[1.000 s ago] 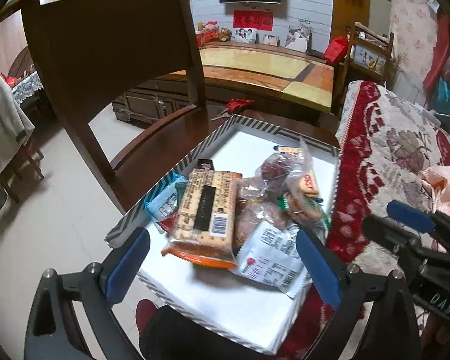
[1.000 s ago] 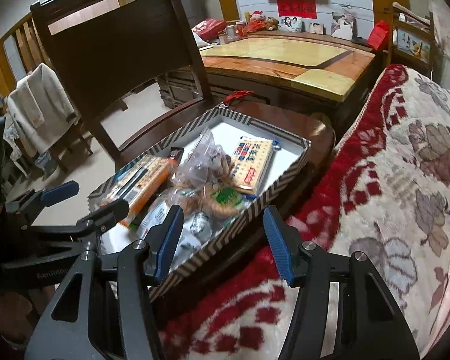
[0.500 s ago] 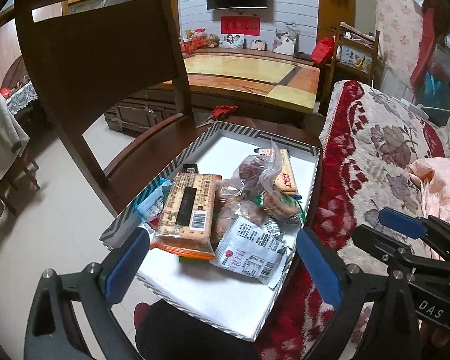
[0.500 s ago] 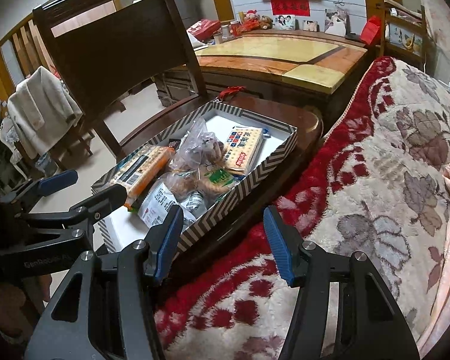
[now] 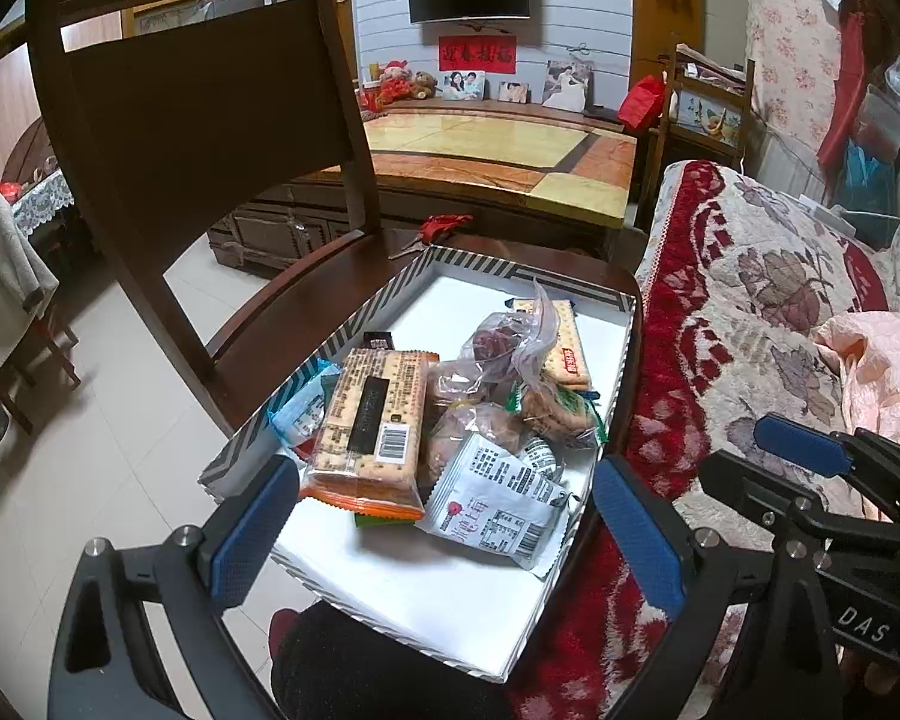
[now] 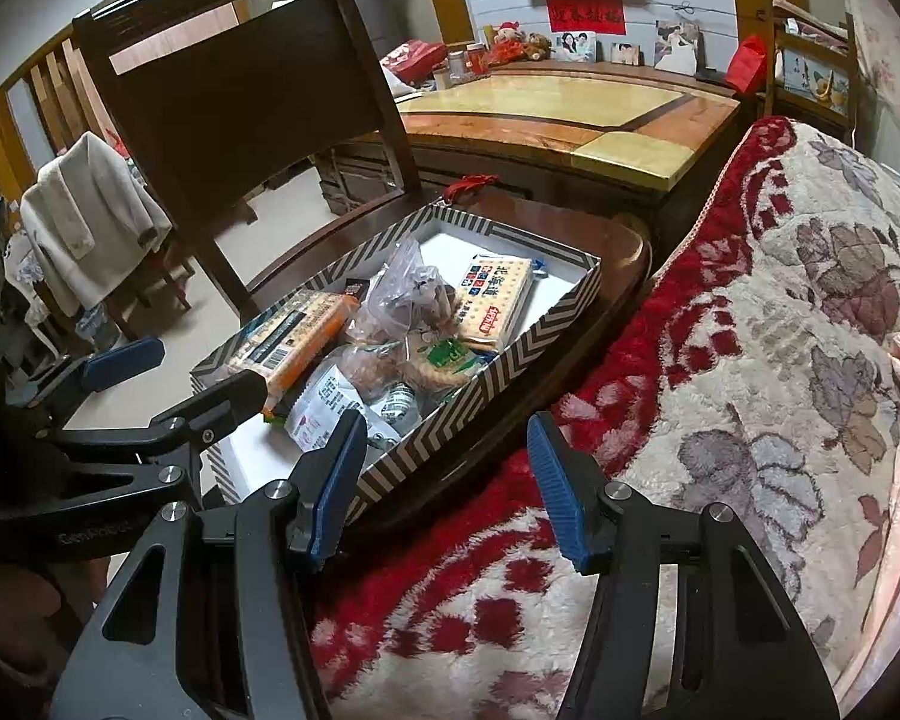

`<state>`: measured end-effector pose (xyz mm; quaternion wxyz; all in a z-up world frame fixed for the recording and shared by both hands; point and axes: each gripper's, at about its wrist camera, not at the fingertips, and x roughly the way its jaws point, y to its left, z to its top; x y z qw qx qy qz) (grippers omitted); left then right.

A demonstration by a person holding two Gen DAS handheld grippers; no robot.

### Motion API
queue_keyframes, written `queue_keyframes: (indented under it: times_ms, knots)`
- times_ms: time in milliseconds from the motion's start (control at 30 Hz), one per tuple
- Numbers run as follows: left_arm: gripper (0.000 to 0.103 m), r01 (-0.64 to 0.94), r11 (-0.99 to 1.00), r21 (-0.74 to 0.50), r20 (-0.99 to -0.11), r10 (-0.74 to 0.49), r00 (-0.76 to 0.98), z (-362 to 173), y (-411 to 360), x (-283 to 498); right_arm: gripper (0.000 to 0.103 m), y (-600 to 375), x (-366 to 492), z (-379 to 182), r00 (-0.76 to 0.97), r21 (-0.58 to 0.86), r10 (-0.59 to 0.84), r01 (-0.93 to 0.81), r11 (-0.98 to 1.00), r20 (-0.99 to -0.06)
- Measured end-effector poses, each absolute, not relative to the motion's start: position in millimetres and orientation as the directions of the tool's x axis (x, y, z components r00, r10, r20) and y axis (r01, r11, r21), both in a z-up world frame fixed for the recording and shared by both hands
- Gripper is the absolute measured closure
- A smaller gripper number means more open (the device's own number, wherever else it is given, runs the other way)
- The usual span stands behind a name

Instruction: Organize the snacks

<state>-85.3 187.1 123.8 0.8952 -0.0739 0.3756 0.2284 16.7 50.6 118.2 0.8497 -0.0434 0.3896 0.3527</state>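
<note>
so the snacks sit heaped in a shallow striped cardboard box on a dark wooden chair seat. both the left gripper and right gripper hang spread wide, holding nothing. the near orange-edged cracker pack looks light, crinkly, slippery and breakable; pinch it gently across its long sides.

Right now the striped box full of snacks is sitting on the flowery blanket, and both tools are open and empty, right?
Not quite. The striped box sits on the wooden chair seat, beside the flowery blanket, as the right wrist view shows. The rest holds: the left tool and right tool are open and empty.
</note>
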Motion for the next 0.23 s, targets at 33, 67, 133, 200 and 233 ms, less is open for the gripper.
queue_keyframes:
  times_ms: [33,67,133,200,233]
  knots:
    - [0.003,-0.463,0.885,0.043,-0.702,0.357,0.617,124.2,186.4,-85.9,0.047,50.5,16.6,118.1,0.445,0.202,0.566,-0.634,0.746,-0.694]
    - [0.003,-0.463,0.885,0.046,-0.699,0.359,0.618,124.4,185.8,-86.1,0.047,50.9,17.2,118.0,0.442,0.204,0.565,-0.633,0.747,-0.696]
    - [0.003,-0.457,0.888,0.049,-0.689,0.361,0.628,125.1,184.1,-87.0,0.047,49.4,16.3,118.5,0.443,0.203,0.56,-0.629,0.751,-0.7]
    - [0.003,-0.455,0.889,0.054,-0.685,0.365,0.631,126.2,182.2,-86.8,0.047,47.0,16.1,117.8,0.441,0.206,0.559,-0.626,0.752,-0.702]
    - [0.003,-0.452,0.89,0.053,-0.686,0.362,0.631,126.2,181.2,-85.9,0.047,45.5,15.8,117.2,0.443,0.206,0.558,-0.624,0.754,-0.701]
